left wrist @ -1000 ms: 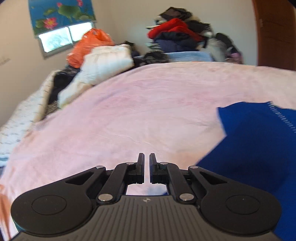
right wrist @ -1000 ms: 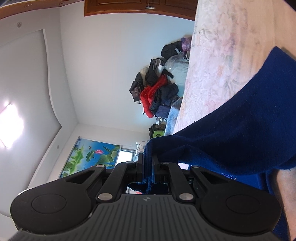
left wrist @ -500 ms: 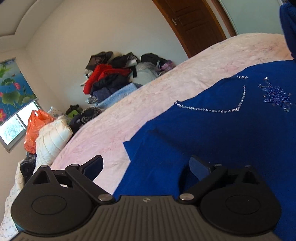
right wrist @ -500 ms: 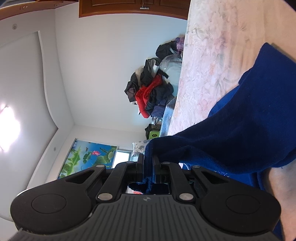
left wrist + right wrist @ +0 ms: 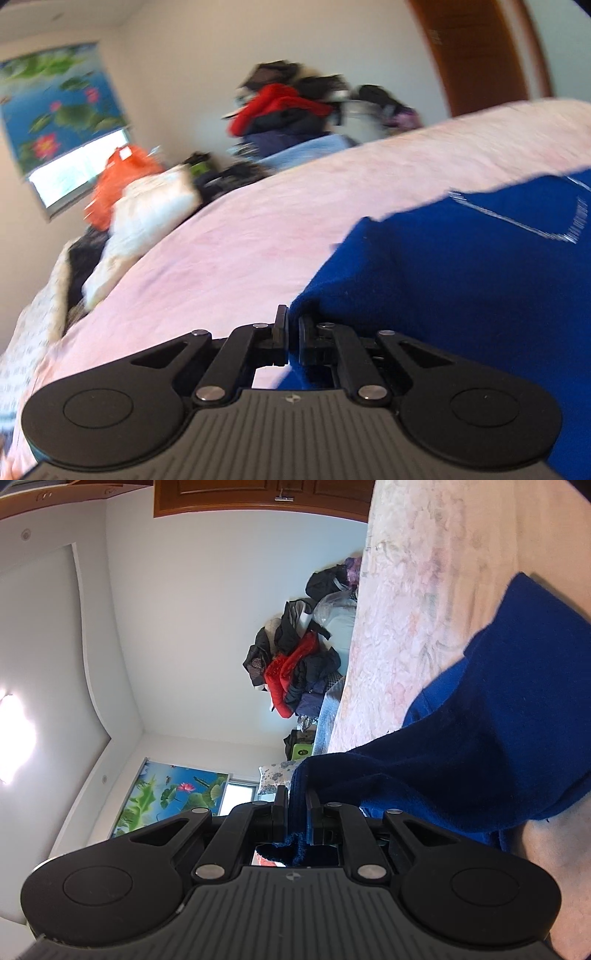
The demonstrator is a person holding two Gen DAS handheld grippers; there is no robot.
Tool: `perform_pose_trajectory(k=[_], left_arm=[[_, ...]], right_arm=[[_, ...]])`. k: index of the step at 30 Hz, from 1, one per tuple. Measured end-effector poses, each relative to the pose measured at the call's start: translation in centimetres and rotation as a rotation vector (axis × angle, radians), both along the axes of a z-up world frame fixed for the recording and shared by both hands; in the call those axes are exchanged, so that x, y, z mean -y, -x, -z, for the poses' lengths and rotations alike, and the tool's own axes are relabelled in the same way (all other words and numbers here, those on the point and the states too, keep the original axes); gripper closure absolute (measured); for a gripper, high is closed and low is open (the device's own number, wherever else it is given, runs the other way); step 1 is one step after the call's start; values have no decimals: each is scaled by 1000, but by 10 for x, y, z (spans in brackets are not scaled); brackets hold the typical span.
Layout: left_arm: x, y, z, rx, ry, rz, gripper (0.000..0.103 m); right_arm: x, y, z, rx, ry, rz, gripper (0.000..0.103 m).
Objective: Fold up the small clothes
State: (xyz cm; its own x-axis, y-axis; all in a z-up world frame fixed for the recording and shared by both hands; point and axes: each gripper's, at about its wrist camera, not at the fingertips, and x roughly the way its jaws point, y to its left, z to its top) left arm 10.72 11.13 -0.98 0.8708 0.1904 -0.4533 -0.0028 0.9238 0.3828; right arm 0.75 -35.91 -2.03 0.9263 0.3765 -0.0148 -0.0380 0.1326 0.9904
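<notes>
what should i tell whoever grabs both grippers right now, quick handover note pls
Left gripper: shut on a corner of the blue top, low over the pink bedspread.
Right gripper: shut on another edge of the same top, camera rolled sideways, cloth draped away from the fingers.
The top lies partly spread on the bed, rhinestone trim facing up; the left view is motion-blurred.
Done: both edges gripped.
Left: no finished fold shows yet. Probably carry the held edges across, lay them flat, release, then fold again.
</notes>
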Motion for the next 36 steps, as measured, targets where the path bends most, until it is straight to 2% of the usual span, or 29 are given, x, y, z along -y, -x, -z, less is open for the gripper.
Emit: perform_pose_trajectory(k=[3,7,10,13,16,17,19,21,22,24,27,33,36], left_arm=[[-46,-8,-8,13,35,-151,99],[-102,-19,-2,-58,109,-292,98],[-104,-20,15,-99,64,-281,97],[-87,-15,23,-83,-17,-254,96],[-78,-13,17,-64,-30,-252,94],[-79,-14,14,-65,-19,-258,92],[-83,-14,9,-77,11,-291,72],[-92,-15,4,-67,24,-341,8],[-96,-13,1,-37,9,-366,0],[-97,-6,-4,12,-52,-377,0],[-93,1,-10,29,-122,-360,0],[-84,17,-23,49,-105,-311,0],[-86,14,-23,-5,-74,-302,0]], right_arm=[[3,2,-8,15,11,9,88],[7,4,-16,31,19,23,88],[7,4,-21,42,14,33,88],[3,3,-28,49,17,37,88],[-1,-2,-37,65,26,33,88],[-3,-4,-41,75,30,30,88],[-8,-10,-50,98,42,21,88],[-17,-20,-57,114,59,0,88],[-22,-25,-59,119,67,-13,88],[-33,-37,-61,120,75,-43,88],[-52,-57,-58,108,67,-86,88],[-93,-93,-43,57,50,-171,88],[-113,-106,-33,26,49,-208,88]])
